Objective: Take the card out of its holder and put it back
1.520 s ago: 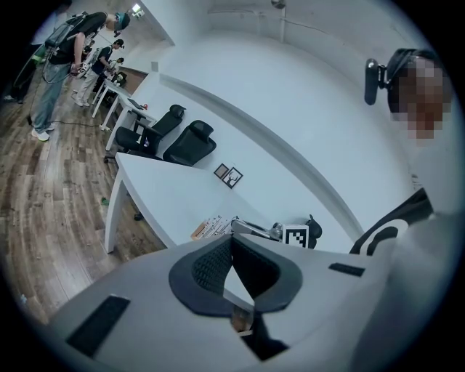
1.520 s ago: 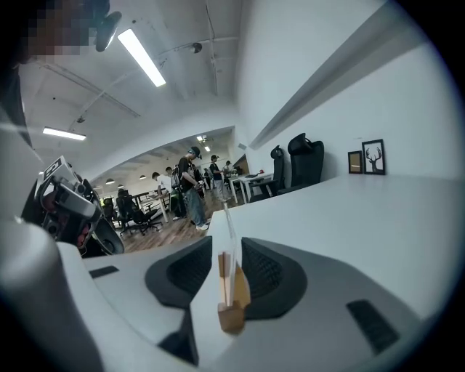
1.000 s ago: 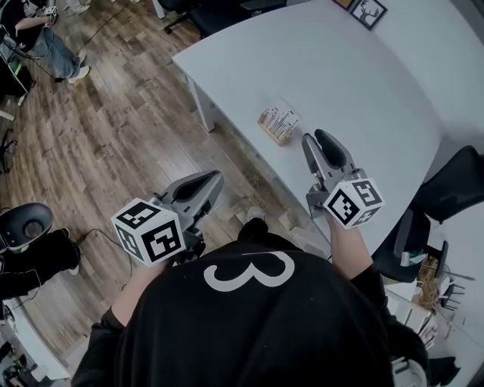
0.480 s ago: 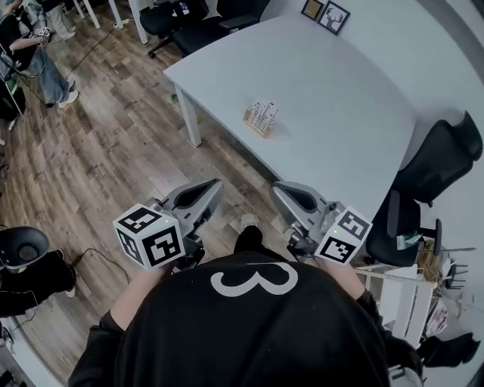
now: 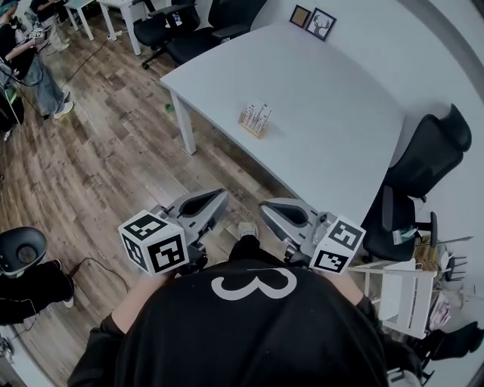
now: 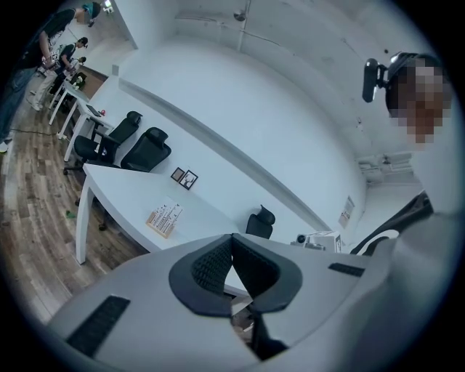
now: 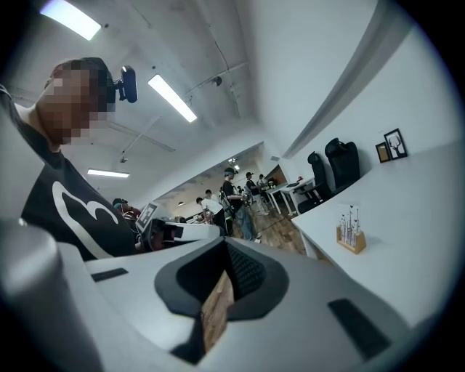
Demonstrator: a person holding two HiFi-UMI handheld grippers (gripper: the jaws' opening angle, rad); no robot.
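Observation:
A wooden card holder (image 5: pixel 253 121) stands near the left edge of the white table (image 5: pixel 340 128), with a printed card upright in it. It also shows small in the left gripper view as the holder (image 6: pixel 164 219) and in the right gripper view as the holder (image 7: pixel 351 232). Both grippers are held close to my body over the wooden floor, well short of the table. My left gripper (image 5: pixel 218 196) is shut with nothing between its pads; its tips meet in its own view (image 6: pixel 232 240). My right gripper (image 5: pixel 265 207) is shut and empty too (image 7: pixel 225 244).
Black office chairs stand at the table's right side (image 5: pixel 427 162) and far end (image 5: pixel 178 34). Two small picture frames (image 5: pixel 314 21) lean at the table's far corner. A white rack (image 5: pixel 397 291) is at my right, a black stool (image 5: pixel 19 249) at my left. People stand far left.
Both grippers have drawn back from the table towards my body, and the holder now lies farther off. The right gripper's jaws, open over the table edge a second ago, have closed on nothing.

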